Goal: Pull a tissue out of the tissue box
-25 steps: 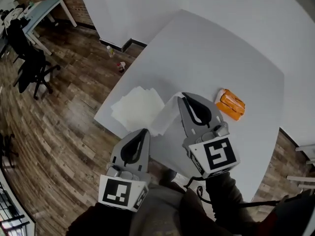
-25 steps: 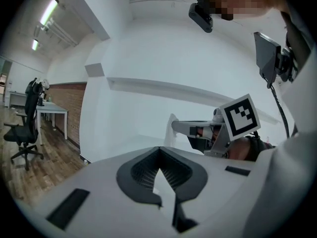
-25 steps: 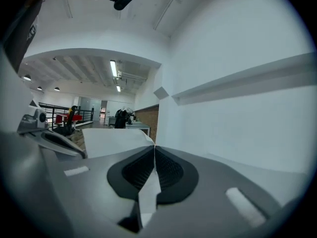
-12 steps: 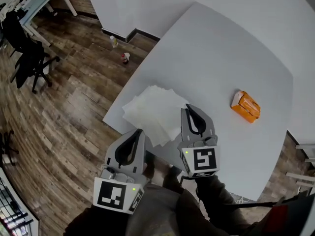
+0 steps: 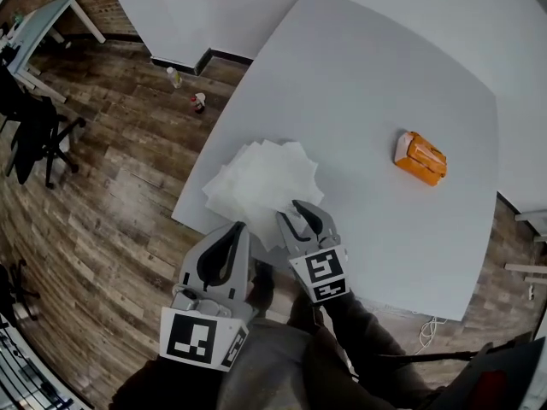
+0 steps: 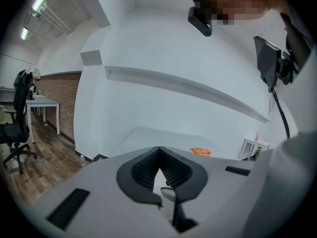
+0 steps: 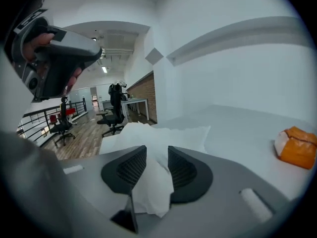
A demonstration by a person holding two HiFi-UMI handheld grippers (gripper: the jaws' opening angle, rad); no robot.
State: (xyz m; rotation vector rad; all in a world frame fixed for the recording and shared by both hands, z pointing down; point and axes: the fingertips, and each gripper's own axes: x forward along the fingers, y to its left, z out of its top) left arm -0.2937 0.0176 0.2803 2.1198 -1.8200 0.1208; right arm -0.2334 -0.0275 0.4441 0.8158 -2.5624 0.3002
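On the wide white table (image 5: 367, 101), near its front left corner, a pile of white paper tissues (image 5: 256, 182); well apart to the right, the small orange tissue box (image 5: 420, 158). Right gripper (image 5: 301, 214): jaws just opened partway, thin white tissue (image 7: 153, 182) loose between. Left gripper (image 5: 238, 227): closed tight, empty. Open wider, then draw back without dragging the tissue. Loose tissue seen only in the right gripper view; the pile's whole spread only in the head view.

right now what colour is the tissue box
Orange; the tissue box shows best in the right gripper view.
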